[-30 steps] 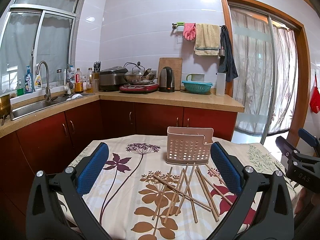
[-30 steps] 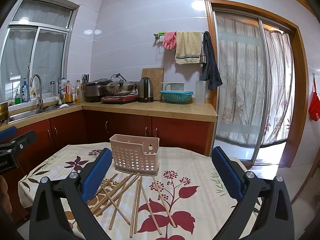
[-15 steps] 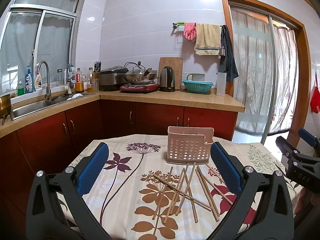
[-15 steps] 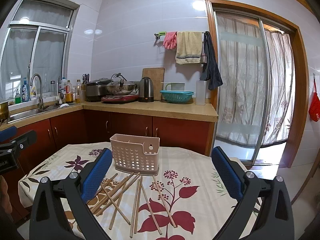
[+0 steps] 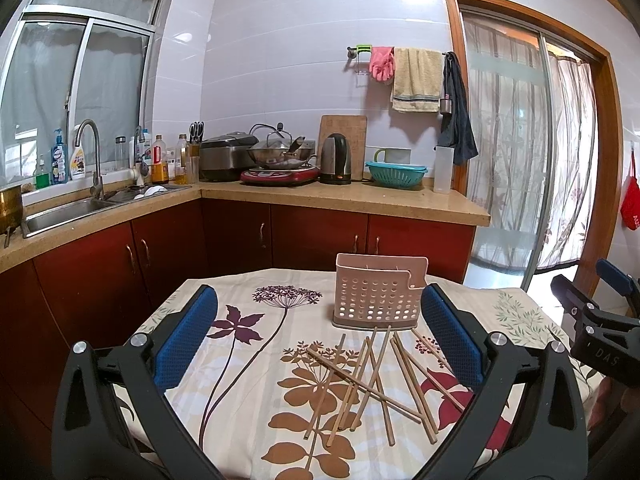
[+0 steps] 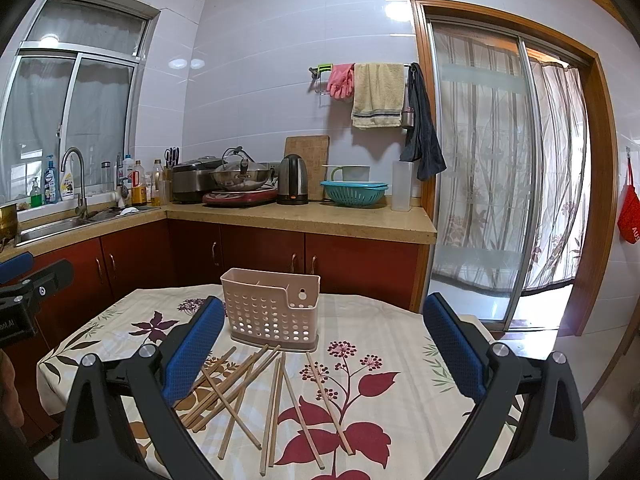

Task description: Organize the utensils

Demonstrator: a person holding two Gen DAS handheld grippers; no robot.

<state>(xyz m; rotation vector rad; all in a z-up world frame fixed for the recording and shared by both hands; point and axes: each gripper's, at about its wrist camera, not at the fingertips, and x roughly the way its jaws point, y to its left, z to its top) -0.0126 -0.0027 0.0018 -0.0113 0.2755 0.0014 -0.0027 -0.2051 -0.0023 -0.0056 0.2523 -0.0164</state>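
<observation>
I hold both my left claw (image 5: 318, 332) and right claw (image 6: 324, 340) wide over scattered chopsticks (image 5: 376, 380) (nothing gripped) before the pink basket (image 5: 378, 294).

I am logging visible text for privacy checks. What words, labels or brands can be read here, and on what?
"DAS": on the right tongs, seen from the left wrist.
"AU", cut off: on the red hanging item.
Left tongs: white letters, unreadable.
Bottles by the sink: labels too small.
</observation>
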